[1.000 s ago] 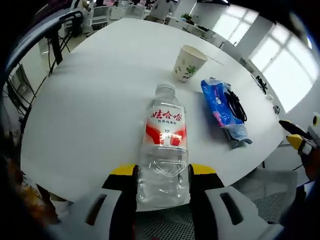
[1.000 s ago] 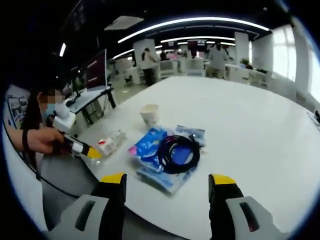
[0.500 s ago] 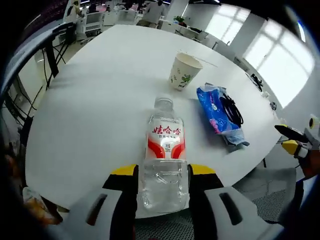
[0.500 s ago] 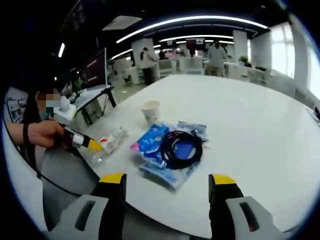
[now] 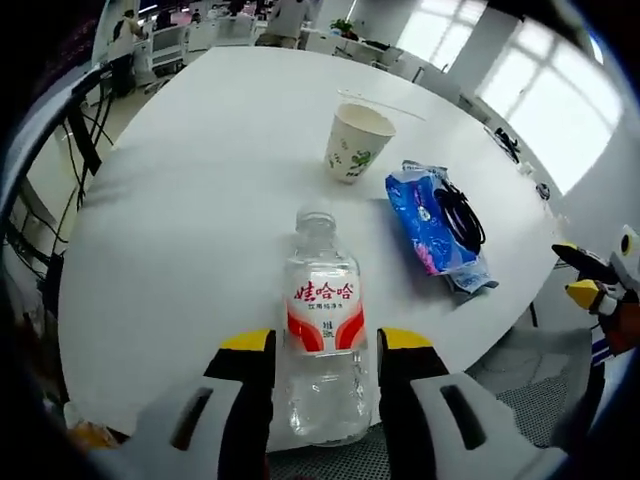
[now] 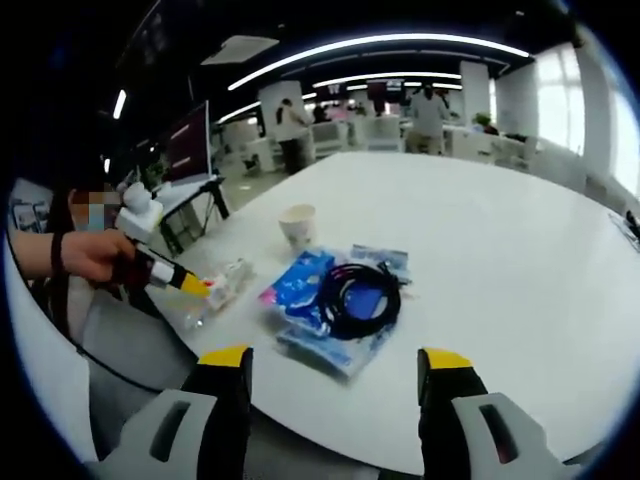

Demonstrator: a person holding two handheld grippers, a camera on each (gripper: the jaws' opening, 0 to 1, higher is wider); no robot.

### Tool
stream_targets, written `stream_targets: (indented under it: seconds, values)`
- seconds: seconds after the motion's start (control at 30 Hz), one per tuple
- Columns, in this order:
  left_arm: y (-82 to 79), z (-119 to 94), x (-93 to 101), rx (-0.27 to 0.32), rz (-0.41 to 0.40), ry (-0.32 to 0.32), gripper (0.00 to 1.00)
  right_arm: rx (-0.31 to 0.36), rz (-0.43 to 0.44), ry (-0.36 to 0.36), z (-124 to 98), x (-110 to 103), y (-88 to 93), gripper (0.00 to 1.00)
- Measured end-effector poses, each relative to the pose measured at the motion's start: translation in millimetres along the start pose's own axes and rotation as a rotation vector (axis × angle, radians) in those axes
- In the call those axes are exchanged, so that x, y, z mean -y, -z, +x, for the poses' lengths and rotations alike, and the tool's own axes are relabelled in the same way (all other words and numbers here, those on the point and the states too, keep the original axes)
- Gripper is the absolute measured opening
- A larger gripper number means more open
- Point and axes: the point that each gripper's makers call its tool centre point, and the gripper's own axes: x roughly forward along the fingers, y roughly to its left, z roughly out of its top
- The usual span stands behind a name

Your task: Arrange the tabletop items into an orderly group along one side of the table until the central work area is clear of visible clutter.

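Note:
My left gripper (image 5: 322, 345) is shut on a clear water bottle (image 5: 321, 320) with a red and white label, held lying over the near edge of the white table (image 5: 200, 180). Beyond it stand a paper cup (image 5: 352, 142) and a blue packet (image 5: 428, 215) with a coiled black cable (image 5: 460, 212) on top. In the right gripper view, my right gripper (image 6: 335, 365) is open off the table edge, with the blue packet (image 6: 300, 285) and cable (image 6: 355, 292) ahead, the cup (image 6: 299, 225) behind, and the left gripper (image 6: 180, 282) holding the bottle (image 6: 225, 285) at left.
A person's hand (image 6: 85, 255) holds the left gripper at the table's left edge. The right gripper's yellow tips (image 5: 590, 280) show at the right of the left gripper view. Desks, chairs and people fill the office beyond the table (image 6: 520, 250). The far tabletop is bare white.
The left gripper with the bottle has pushed slightly forward over the table, nearer the cup. The right gripper has barely moved.

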Motion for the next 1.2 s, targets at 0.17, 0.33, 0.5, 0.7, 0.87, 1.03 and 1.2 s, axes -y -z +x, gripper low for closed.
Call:
stream_targets:
  seconds: [0.17, 0.33, 0.5, 0.7, 0.87, 1.03, 1.2]
  values:
    - [-5.6, 4.8, 2.7, -0.060, 0.055, 0.016, 0.46, -0.006, -0.005, -0.005, 0.6, -2.0, 0.8, 0.68]
    - [-8.5, 8.0, 3.0, -0.111, 0.073, 0.019, 0.49, -0.011, -0.012, -0.012, 0.8, -4.9, -1.1, 0.69]
    - [-11.0, 10.0, 6.8, -0.151, 0.079, 0.014, 0.52, -0.012, -0.022, -0.023, 0.2, -8.7, -4.7, 0.69]
    - [-15.8, 15.0, 2.0, -0.198, 0.093, -0.012, 0.51, -0.010, -0.018, -0.039, 0.7, -12.7, -8.5, 0.69]
    - [-14.7, 13.5, 5.1, -0.236, 0.099, -0.023, 0.51, -0.017, -0.024, -0.045, 1.7, -14.1, -7.3, 0.69]
    - [-14.6, 17.8, 2.1, -0.279, 0.122, -0.033, 0.52, -0.021, -0.018, -0.044, 1.3, -14.7, -6.3, 0.69]
    - [-16.7, 28.1, -3.7, -0.297, 0.137, -0.041, 0.52, -0.019, -0.012, -0.042, 0.6, -14.3, -6.9, 0.69]
